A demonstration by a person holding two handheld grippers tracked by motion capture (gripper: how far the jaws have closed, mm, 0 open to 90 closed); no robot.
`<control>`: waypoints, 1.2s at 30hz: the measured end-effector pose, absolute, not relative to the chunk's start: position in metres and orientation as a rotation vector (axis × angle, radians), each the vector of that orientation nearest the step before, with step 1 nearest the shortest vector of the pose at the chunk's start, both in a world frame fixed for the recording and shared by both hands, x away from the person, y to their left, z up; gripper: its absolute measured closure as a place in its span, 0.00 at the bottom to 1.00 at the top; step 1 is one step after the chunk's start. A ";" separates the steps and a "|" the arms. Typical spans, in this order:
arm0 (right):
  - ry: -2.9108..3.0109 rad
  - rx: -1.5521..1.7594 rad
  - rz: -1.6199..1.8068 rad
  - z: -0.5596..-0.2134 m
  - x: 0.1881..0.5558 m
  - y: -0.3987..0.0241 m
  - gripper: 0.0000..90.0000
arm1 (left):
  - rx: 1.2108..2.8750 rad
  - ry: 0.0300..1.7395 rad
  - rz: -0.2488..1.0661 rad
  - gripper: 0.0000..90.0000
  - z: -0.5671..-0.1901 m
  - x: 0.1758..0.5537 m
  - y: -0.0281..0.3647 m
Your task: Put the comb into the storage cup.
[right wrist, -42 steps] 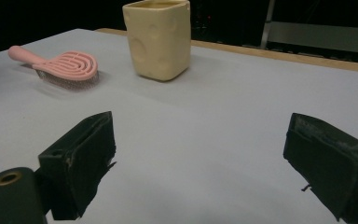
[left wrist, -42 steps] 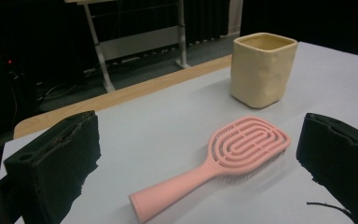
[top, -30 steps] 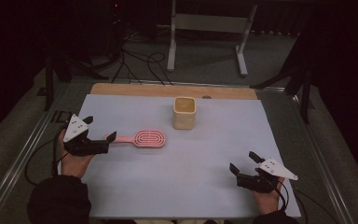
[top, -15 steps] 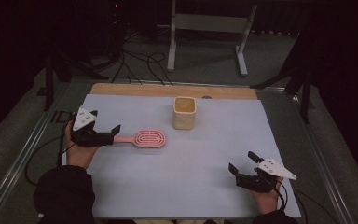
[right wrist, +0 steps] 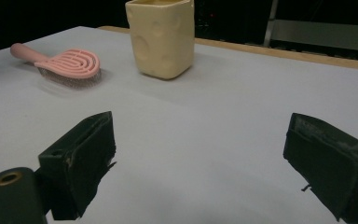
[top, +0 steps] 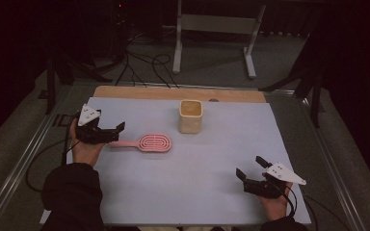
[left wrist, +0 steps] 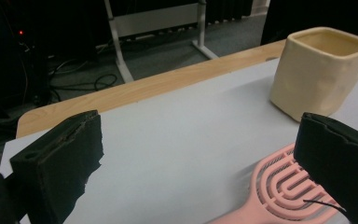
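Note:
A pink hairbrush lies flat on the white table top, handle pointing left. My left gripper is open at the handle's end. In the left gripper view the brush lies between the wide-apart jaws, close to the right one, and the left gripper holds nothing. A cream square cup stands upright behind the brush, also seen as the cup. My right gripper rests open near the front right, far from both. Its own view shows the right gripper empty, the brush and cup ahead.
The white sheet covers a wooden table whose bare strip shows at the back. Metal rails run along both sides. A white stand and cables lie on the floor beyond.
My left gripper has moved forward and right, up to the brush handle's end. The right gripper, brush and cup have stayed put.

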State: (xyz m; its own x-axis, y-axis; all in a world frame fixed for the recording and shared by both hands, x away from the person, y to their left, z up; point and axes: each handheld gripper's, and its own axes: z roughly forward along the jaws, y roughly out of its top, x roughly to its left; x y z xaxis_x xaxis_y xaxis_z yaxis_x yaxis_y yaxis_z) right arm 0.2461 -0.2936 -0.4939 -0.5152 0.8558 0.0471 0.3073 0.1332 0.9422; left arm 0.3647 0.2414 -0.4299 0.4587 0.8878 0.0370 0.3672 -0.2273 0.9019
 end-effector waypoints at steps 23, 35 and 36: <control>1.915 1.110 1.382 -0.495 0.247 -0.291 0.10 | 1.952 1.177 0.654 0.09 -0.454 0.390 0.225; 1.921 1.106 1.381 -0.495 0.247 -0.290 0.10 | 2.018 1.230 0.611 0.33 -0.468 0.397 0.218; 1.921 1.106 1.380 -0.495 0.247 -0.290 0.10 | 2.020 1.230 0.606 0.37 -0.469 0.397 0.217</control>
